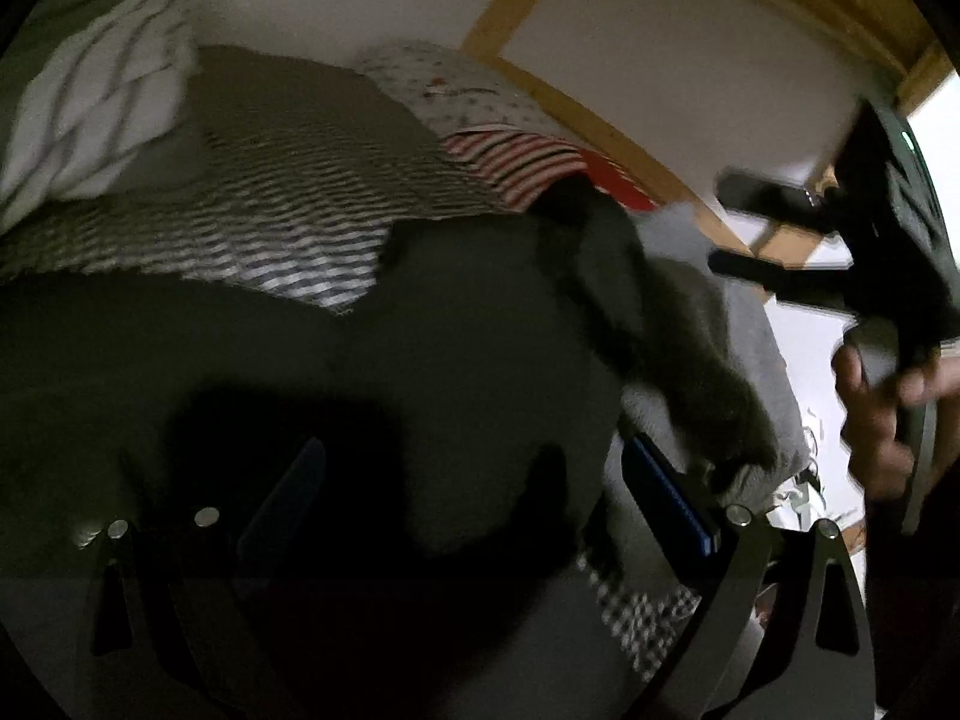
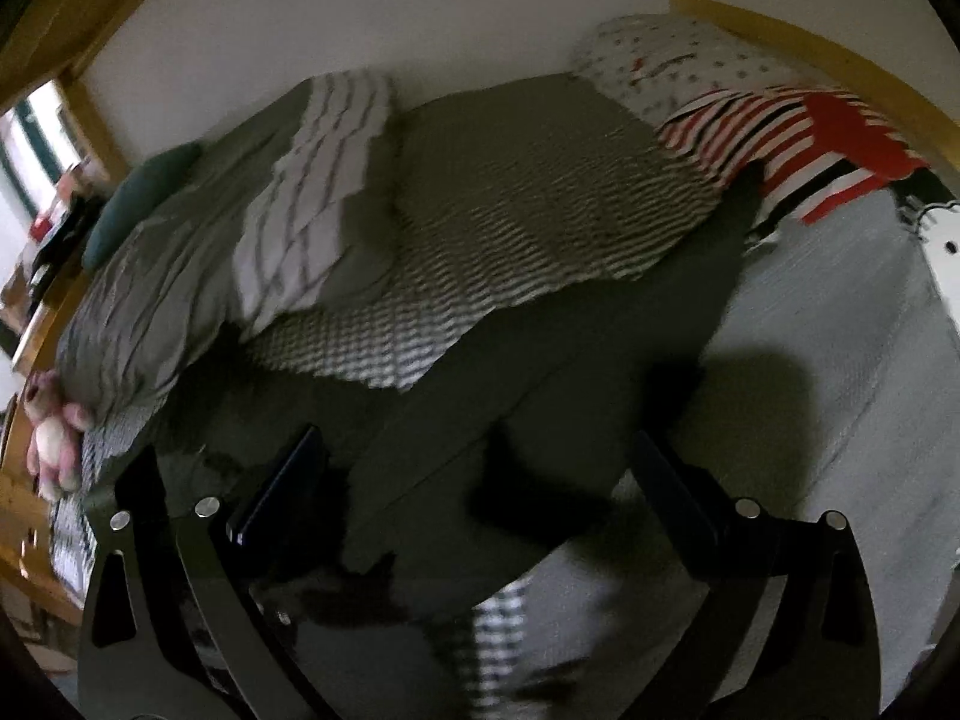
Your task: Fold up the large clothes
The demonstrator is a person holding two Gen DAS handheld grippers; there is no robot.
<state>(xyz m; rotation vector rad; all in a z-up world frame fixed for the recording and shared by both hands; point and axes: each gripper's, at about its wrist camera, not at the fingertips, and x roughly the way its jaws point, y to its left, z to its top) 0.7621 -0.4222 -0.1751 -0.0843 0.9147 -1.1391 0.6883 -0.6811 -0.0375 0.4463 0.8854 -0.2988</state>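
Dark grey-green cloth fills the middle of both views: this is the large garment [image 2: 540, 372] I am folding, and it lies spread on the bed [image 2: 840, 324], over a light grey cover. In the right wrist view it reaches from the centre of the frame down to the lower middle, between the fingers of my right hand-held gripper [image 2: 480, 480]. These fingers stand wide apart and nothing is between their pads, so this hand-held gripper is released, just above the cloth.

In the left wrist view the same garment [image 1: 420, 300] covers the centre and the lower left, very dark with shadow. My left hand-held gripper [image 1: 474, 480] is also spread open; its blue pads [image 1: 666, 498] show at the lower right, and a dark fold of the cloth lies just beside the right one. I cannot tell if it touches it. At the right edge of this frame I see my right hand [image 1: 882, 420] around the handle of the other tool, whose two black fingers point to the left, apart from each other.

Behind the garment, in the upper middle, lies a striped blanket [image 2: 510, 228], with a red and white striped cloth [image 2: 798, 138] at the upper right and a dotted pillow [image 2: 672, 54] above it. A pink soft toy [image 2: 51, 426] sits at the left edge. A wooden frame [image 2: 780, 30] runs along the white wall.
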